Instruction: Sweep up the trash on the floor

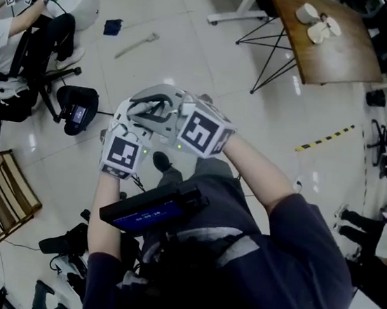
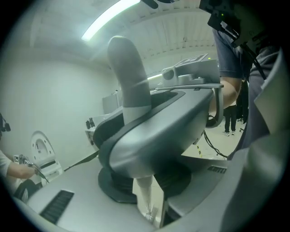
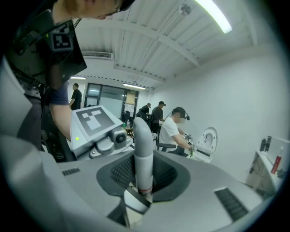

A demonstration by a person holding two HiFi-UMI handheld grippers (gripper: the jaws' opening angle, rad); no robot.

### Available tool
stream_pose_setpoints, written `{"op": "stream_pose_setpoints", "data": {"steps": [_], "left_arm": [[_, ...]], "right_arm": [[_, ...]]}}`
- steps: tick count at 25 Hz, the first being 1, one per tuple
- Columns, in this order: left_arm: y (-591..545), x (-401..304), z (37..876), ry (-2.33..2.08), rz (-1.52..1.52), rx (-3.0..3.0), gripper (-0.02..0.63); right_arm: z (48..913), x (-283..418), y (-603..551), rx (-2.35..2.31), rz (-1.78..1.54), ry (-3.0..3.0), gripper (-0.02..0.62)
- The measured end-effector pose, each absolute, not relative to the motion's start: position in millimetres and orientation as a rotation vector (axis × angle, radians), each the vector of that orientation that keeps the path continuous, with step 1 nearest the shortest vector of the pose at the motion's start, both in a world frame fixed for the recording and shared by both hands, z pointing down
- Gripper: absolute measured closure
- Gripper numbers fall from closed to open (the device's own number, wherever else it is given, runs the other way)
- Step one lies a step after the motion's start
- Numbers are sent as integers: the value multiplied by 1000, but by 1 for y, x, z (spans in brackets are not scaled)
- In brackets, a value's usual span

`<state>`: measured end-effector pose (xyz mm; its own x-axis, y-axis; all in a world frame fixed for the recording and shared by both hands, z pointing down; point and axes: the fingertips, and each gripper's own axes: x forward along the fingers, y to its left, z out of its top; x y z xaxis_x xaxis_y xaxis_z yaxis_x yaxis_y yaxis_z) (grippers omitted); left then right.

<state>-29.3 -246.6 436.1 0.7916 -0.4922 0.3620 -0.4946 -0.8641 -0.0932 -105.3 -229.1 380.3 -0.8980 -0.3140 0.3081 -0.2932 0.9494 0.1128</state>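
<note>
while the person stands over the pale tiled floor, both tools are held up close together at the middle of the head view, cubes nearly touching. the left claw is drawn in narrow, its dark pads pressing on the pale foot of a grey curved handle that fills most of the left gripper view. the right claw is closed likewise on a grey rod standing upright between its pads, a white piece at its base. whether the two are parts of one tool i cannot tell. down on the floor, in the upper left of the head view, lie a dark blue scrap and just beside it a pale stick, well apart from the claws. a seated person is at the left edge, a wooden table at the upper right.
</note>
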Motion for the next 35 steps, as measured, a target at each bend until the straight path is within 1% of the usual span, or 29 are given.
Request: {"op": "stream_pose_setpoints", "data": {"steps": [7, 11, 16, 19, 22, 27, 33, 35], "left_arm": [[-249, 11, 366, -1061, 568, 2941, 529], [-251, 30, 353, -1252, 571, 2843, 529], [-234, 40, 337, -1538, 598, 2694, 529], [-219, 36, 325, -1646, 614, 2642, 529], [-203, 24, 317, -1731, 569, 2575, 529], [-135, 10, 321, -1759, 494, 2524, 531], [-88, 4, 311, -1801, 225, 2501, 535], [-79, 1, 309, -1798, 186, 2487, 537]], "right_arm": [[304, -59, -219, 224, -190, -2959, 489], [291, -34, -213, 45, -217, -3002, 489], [273, -12, -182, -308, -270, -3030, 489], [261, -11, -160, -494, -303, -3028, 488], [254, -19, -141, -651, -266, -3015, 488], [261, -27, -73, -918, -157, -2904, 488], [259, -29, -27, -1190, -78, -2769, 489], [258, -31, -19, -1239, -50, -2745, 489]]}}
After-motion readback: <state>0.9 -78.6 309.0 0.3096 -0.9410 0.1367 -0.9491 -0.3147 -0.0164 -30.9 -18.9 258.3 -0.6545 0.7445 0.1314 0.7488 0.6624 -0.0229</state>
